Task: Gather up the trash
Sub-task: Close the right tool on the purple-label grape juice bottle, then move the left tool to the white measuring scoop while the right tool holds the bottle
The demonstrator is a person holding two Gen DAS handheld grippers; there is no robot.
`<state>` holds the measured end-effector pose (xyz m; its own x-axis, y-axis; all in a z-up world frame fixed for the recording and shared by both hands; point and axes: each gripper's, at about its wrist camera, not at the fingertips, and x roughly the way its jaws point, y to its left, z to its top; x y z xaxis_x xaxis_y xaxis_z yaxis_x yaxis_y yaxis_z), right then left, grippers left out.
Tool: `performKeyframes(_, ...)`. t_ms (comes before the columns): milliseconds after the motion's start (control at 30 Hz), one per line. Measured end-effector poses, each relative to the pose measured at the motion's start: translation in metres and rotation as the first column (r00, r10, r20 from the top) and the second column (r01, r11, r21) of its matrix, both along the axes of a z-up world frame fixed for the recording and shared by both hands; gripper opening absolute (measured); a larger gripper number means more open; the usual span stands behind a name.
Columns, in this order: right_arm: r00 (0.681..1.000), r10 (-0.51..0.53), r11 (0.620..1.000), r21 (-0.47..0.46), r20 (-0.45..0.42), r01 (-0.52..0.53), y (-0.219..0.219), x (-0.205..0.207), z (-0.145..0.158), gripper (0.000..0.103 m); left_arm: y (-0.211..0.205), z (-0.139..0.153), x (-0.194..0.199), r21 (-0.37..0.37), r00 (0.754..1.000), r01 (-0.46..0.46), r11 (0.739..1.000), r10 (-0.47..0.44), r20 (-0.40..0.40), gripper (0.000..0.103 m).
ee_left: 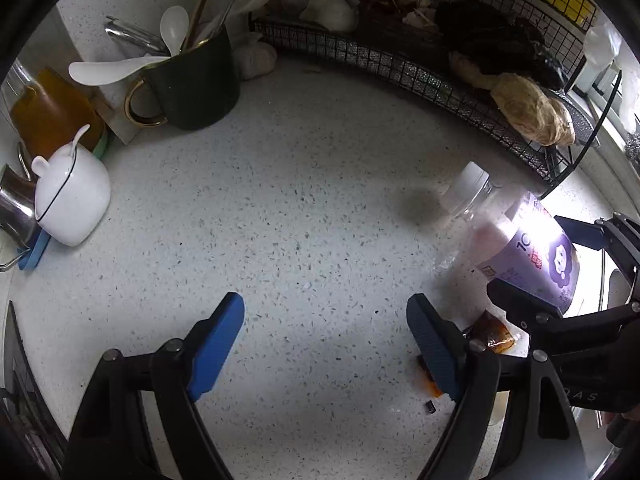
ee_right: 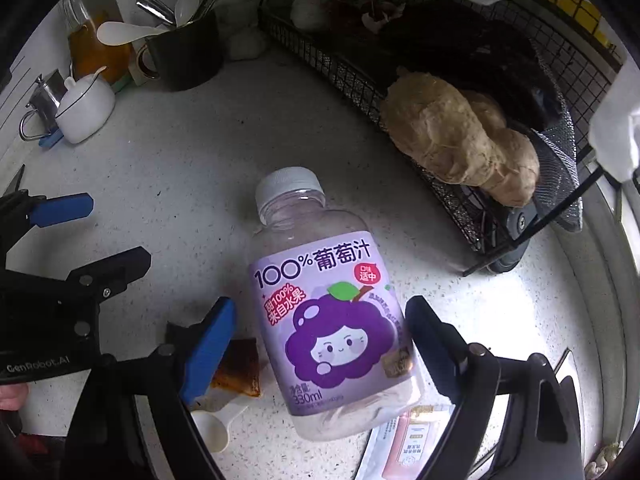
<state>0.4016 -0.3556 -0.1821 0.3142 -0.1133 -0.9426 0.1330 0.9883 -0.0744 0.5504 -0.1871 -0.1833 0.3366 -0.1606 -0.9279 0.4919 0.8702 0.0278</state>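
An empty clear juice bottle [ee_right: 328, 304] with a purple grape label and white cap lies between the open fingers of my right gripper [ee_right: 320, 344]; the pads do not visibly press it. It also shows at the right of the left wrist view [ee_left: 520, 248]. A brown sauce packet [ee_right: 240, 368] lies on the counter by the right gripper's left finger, and shows in the left wrist view [ee_left: 494, 332]. A white plastic scoop [ee_right: 212, 428] and a pink-white sachet [ee_right: 404, 440] lie below the bottle. My left gripper [ee_left: 324, 344] is open and empty over bare counter.
A black wire basket [ee_left: 400, 64] with ginger [ee_right: 460, 144] and garlic stands at the back right. A dark mug [ee_left: 196, 80] of utensils, a white sugar pot [ee_left: 72, 200], a steel jug and an oil bottle [ee_left: 52, 112] stand at the back left on the speckled countertop [ee_left: 280, 208].
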Motion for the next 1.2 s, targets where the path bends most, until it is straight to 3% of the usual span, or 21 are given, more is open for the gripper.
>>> performKeyframes(133, 0.999, 0.024, 0.999, 0.045, -0.031, -0.023, -0.002, 0.008, -0.01, 0.084, -0.002, -0.008, 0.005, 0.013, 1.0, 0.007, 1.0, -0.007, -0.011, 0.082)
performKeyframes(200, 0.999, 0.025, 0.998, 0.053, -0.031, -0.023, -0.002, 0.007, -0.01, 0.073, -0.003, -0.009, 0.006, 0.01, 1.0, 0.016, 1.0, -0.016, -0.02, 0.082)
performKeyframes(300, 1.0, 0.017, 0.999, 0.049, -0.015, -0.016, -0.001, -0.001, -0.007, 0.072, -0.007, -0.007, 0.002, 0.008, 0.999, 0.039, 0.999, -0.039, -0.018, 0.082)
performKeyframes(633, 0.995, -0.097, 0.991, 0.099, 0.009, 0.095, 0.0, -0.07, 0.014, 0.07, -0.018, 0.005, -0.04, -0.02, 0.989, 0.139, 0.99, -0.14, -0.05, 0.082)
performKeyframes(867, 0.975, -0.207, 0.978, 0.047, 0.077, 0.203, -0.003, -0.124, 0.046, 0.069, -0.027, 0.019, -0.079, -0.057, 0.97, 0.23, 0.971, -0.234, -0.071, 0.082)
performKeyframes(1067, 0.957, -0.277, 0.961, 0.041, 0.09, 0.274, -0.02, -0.151, 0.041, 0.069, -0.038, 0.014, -0.09, -0.054, 0.947, 0.303, 0.951, -0.307, -0.091, 0.082)
performKeyframes(1200, 0.945, -0.295, 0.954, -0.015, 0.139, 0.3, -0.02, -0.155, 0.04, 0.069, -0.046, 0.006, -0.095, -0.076, 0.929, 0.339, 0.938, -0.347, -0.128, 0.082)
